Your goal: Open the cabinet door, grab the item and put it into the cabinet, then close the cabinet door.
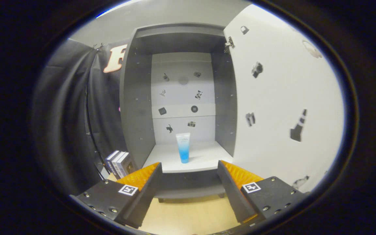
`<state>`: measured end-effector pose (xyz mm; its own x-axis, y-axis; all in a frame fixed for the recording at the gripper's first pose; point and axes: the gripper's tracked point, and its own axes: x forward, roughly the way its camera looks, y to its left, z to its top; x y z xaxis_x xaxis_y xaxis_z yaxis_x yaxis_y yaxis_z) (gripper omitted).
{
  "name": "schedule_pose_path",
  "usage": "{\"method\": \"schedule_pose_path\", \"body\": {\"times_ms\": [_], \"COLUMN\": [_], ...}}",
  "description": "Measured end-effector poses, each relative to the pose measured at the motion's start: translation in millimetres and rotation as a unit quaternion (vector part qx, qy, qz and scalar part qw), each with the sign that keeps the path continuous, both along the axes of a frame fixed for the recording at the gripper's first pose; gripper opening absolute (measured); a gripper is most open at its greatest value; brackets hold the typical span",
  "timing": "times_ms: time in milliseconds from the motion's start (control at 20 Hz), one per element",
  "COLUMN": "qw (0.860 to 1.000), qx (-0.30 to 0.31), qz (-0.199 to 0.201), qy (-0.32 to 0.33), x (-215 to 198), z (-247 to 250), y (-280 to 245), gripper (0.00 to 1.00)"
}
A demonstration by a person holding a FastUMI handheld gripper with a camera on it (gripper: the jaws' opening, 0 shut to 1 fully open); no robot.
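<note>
Gripper view has the gripper (189,169) spread wide, holding nothing, tube (183,147) already upright on the cabinet (135,107) floor beyond — so swing right, get behind the open door (282,98), push it shut slow.

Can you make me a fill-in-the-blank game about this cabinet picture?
1. The cabinet door is ____.
2. The tube stands on the cabinet's ____.
3. The gripper fingers are ____, holding nothing.
4. The books stand ____ the cabinet.

Missing words: open; shelf; open; beside
</note>
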<state>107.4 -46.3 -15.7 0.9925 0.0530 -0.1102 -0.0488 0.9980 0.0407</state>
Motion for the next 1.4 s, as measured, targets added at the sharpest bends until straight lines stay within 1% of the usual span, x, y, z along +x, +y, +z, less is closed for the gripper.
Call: {"method": "schedule_pose_path", "body": {"times_ms": [100, 250, 450, 600, 850, 1050, 1200, 1250, 1300, 1400], "qw": [1.000, 0.999, 0.995, 0.990, 0.980, 0.974, 0.974, 0.976, 0.976, 0.977], "qx": [-0.001, 0.005, 0.023, 0.032, 0.023, 0.016, 0.014, 0.016, 0.013, 0.008], "qz": [-0.013, -0.044, -0.099, -0.139, -0.197, -0.228, -0.226, -0.217, -0.217, -0.215], "qy": [0.000, -0.002, -0.002, -0.004, -0.008, -0.003, -0.001, 0.006, 0.006, -0.001], "x": [-37, -84, -131, -157, -170, -162, -142, -136, -136, -136], "z": [4, 12, 18, 19, 19, 16, 12, 8, 6, 9], "y": [-18, -54, -111, -152, -223, -276, -290, -286, -284, -281], "gripper": [1.00, 1.00, 1.00, 1.00, 1.00, 1.00, 1.00, 1.00, 1.00, 0.97]}}
